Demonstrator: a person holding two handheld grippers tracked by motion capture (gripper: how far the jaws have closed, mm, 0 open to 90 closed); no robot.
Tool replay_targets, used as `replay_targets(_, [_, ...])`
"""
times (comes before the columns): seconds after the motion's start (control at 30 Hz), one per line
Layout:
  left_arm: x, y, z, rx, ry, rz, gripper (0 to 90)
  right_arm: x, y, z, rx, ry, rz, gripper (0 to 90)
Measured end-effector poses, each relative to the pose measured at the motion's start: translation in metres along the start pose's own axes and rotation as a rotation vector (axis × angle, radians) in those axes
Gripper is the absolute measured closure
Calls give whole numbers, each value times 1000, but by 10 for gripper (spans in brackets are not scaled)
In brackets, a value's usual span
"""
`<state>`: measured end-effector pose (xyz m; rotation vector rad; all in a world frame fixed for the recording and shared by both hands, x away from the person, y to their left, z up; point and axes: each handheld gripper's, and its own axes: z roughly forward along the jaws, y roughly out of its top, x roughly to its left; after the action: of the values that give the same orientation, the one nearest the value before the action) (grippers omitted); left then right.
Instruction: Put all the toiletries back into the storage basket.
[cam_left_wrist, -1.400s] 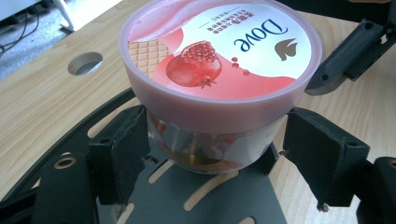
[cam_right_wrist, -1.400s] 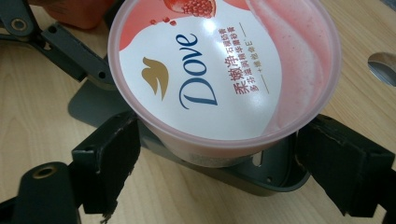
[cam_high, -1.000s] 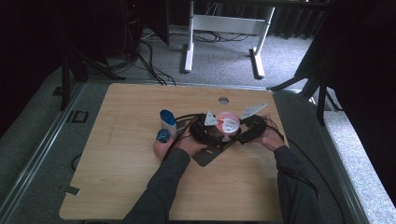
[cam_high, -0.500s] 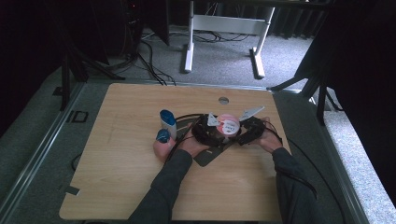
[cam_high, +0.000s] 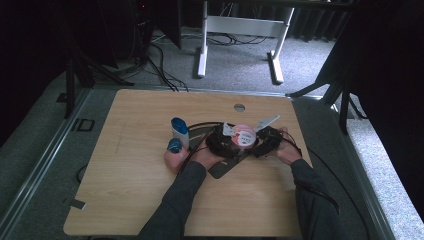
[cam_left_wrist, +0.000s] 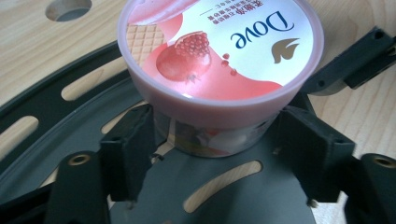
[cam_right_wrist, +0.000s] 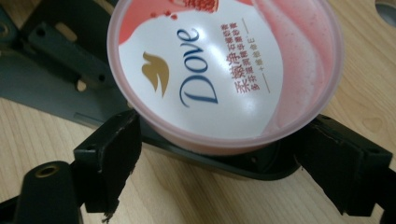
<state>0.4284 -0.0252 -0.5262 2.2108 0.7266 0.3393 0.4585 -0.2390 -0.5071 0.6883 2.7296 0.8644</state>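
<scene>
Right, L to R across the bench: a blue-capped tube stands near the middle-left, w/ a smaller blue-topped item just in front of it, next to the person's left hand. Then the left claw, the pink Dove tub, and the right claw w/ the right hand behind it. Both claws meet at the tub from opposite sides, well inside the bench's right half.

Left claw view: the tub sits upright on a dark grey slotted plate, lid on, pomegranate print facing up. The left claw has its jaws wide, one each side of the tub's lower wall, and they have just been closing in on it; left pad looks touching the wall, right pad right beside it, contact there I can't tell.

Right claw view: the tub is seen from the other side, its lid overhanging the right claw. Jaws spread wide, either side of the tub's base; the lid hides whether the pads press on it.
</scene>
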Motion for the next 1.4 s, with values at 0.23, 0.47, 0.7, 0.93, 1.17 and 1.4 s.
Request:
replay_targets(0.23, [-1,-2,-6,-21,6,-3,346,1,-4,-5,1,-16,5,208])
replay_targets(0.47, [0,-2,-10,-32,21,-12,359,-1,-4,-25,-57,-21,-1,259])
replay_targets(0.7, [-1,-5,-9,-30,20,-7,401,-5,-14,-29,-87,-21,23,361])
replay_targets(0.93, [-1,-9,-10,-32,26,-7,502,-6,-26,-30,-97,-28,32,582])
replay_targets(1.17, [-1,-10,-10,-37,25,3,584,-11,-36,-30,-113,-36,69,782])
replay_targets(1.4, [-3,-11,-11,-45,42,7,722,-17,-37,-29,-125,-99,143,900])
